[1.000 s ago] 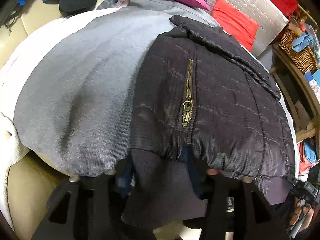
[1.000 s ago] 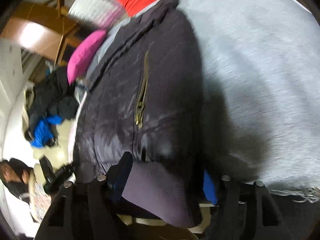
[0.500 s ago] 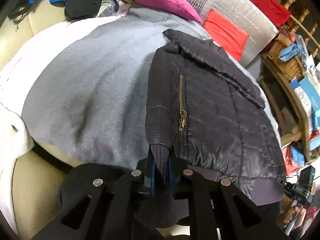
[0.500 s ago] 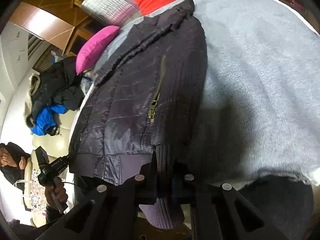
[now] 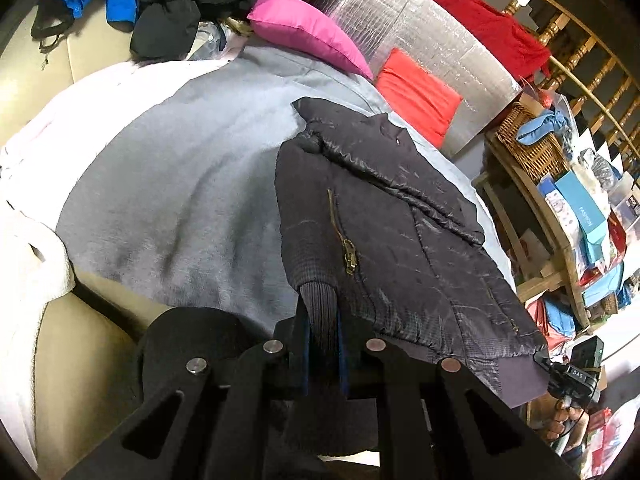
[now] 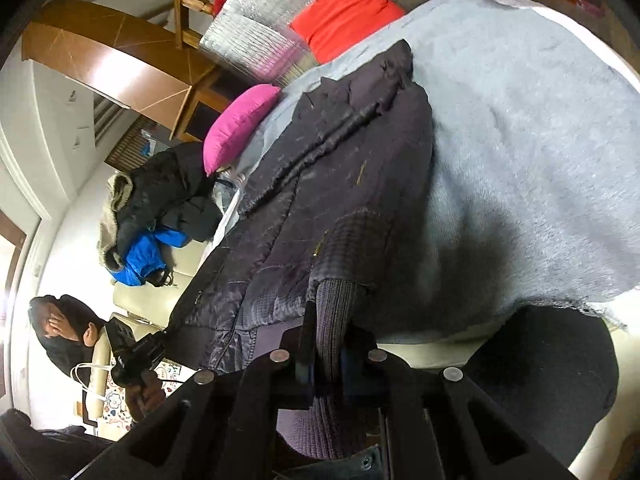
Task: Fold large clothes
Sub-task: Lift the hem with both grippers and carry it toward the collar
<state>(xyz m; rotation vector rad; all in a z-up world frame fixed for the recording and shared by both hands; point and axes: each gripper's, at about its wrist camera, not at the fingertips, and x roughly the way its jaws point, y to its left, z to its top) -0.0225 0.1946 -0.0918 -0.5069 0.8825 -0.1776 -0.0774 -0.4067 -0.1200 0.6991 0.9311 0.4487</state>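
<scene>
Left gripper clamped on ribbed hem of dark jacket; right gripper likewise. Jacket flat on grey blanket, right side, pink cushion beyond.

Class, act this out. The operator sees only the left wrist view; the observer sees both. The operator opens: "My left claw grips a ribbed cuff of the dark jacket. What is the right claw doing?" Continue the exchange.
Observer: The right claw is shut on a ribbed cuff of the jacket too.
Operator: I see only a hand with a black device. Is anyone else nearby?
Observer: Yes, a person in dark clothes sits beyond the jacket's hem.
Operator: And the coat pile by the pink pillow?
Observer: One dark coat there has a fur-trimmed hood.
</scene>
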